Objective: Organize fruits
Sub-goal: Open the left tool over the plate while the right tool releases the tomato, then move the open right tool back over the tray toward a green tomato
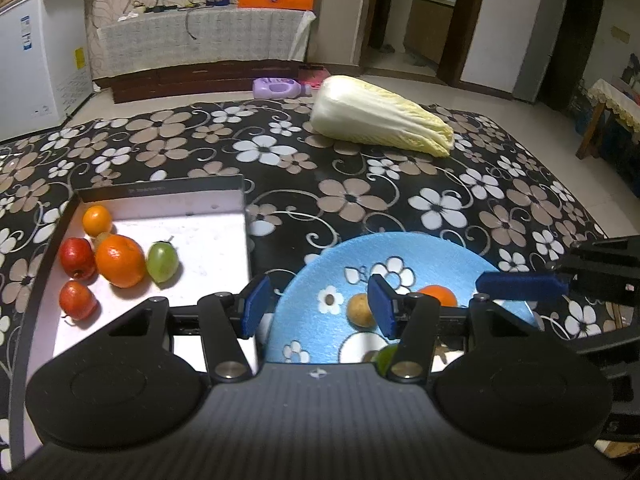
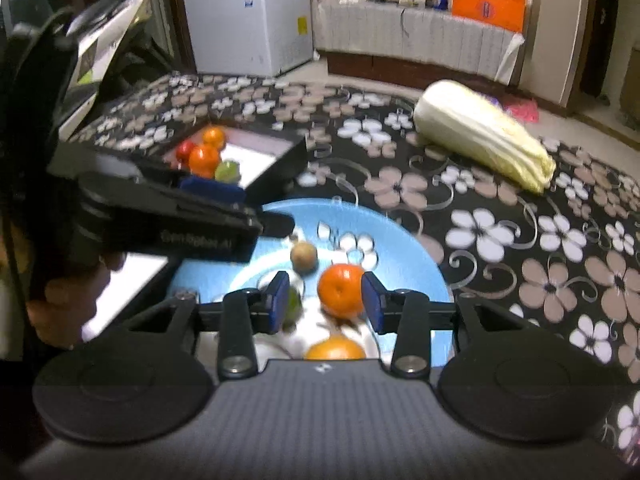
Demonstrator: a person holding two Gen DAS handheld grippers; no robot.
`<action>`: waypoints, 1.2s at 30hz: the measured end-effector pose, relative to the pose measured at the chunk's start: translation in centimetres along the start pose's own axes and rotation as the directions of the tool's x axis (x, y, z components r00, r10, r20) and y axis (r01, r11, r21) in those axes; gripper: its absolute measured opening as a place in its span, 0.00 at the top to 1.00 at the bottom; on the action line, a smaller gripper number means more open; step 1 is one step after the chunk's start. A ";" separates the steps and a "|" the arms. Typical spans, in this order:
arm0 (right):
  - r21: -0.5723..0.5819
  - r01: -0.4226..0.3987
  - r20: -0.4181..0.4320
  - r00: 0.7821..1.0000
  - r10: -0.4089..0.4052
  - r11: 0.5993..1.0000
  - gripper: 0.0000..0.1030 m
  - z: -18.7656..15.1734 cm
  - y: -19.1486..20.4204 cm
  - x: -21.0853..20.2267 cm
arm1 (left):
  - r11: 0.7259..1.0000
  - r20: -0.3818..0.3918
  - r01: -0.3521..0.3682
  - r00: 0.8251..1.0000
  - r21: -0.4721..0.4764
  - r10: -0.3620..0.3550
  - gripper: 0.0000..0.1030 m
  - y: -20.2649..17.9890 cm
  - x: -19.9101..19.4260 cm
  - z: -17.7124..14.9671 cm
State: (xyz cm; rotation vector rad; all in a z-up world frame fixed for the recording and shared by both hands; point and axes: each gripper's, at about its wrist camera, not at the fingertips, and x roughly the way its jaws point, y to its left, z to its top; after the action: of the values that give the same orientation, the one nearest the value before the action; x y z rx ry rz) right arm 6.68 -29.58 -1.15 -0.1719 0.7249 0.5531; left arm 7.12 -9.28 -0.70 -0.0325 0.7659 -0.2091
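right tongs [image 2: 325, 300] spread around an orange [image 2: 341, 289] on the blue plate [image 2: 416, 256], pads not pressing; left tongs [image 1: 318, 306] spread, empty, near the tray [image 1: 208, 236].

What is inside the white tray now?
The tray holds two oranges, two red fruits and a green one. A small brownish fruit is mostly hidden behind the big orange. The left gripper covers the tray's near corner.
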 end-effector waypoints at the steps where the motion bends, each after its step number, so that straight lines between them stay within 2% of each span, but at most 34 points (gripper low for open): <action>1: 0.004 0.008 0.012 1.000 -0.008 1.000 0.59 0.2 0.1 0.1 | 1.000 0.002 -0.004 1.000 -0.006 0.004 0.42 0.2 -0.1 0.1; 8: 0.107 0.094 0.070 0.992 -0.102 0.990 0.59 1.5 -0.4 0.6 | 1.000 0.010 -0.020 1.000 -0.021 0.020 0.42 1.6 -0.8 0.1; 12: 0.154 0.102 0.111 0.987 -0.120 0.983 0.59 2.1 -0.5 0.5 | 0.999 0.014 -0.037 0.999 -0.033 0.037 0.42 2.4 -1.1 0.0; 21: 0.156 0.049 0.169 0.983 -0.075 0.986 0.59 3.5 1.4 1.2 | 0.996 0.015 -0.071 0.997 -0.051 0.072 0.42 4.1 -1.6 -0.3; 36: 0.108 -0.031 0.179 0.984 0.011 0.994 0.59 5.2 5.3 3.5 | 0.988 0.001 -0.130 0.991 -0.088 0.131 0.41 7.9 -2.6 -1.0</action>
State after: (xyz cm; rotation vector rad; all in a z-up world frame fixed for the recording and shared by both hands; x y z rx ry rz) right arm 9.01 -21.97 0.57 -0.0112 0.5815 0.5396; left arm 5.99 -1.00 -0.46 -0.0664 0.7668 -0.0505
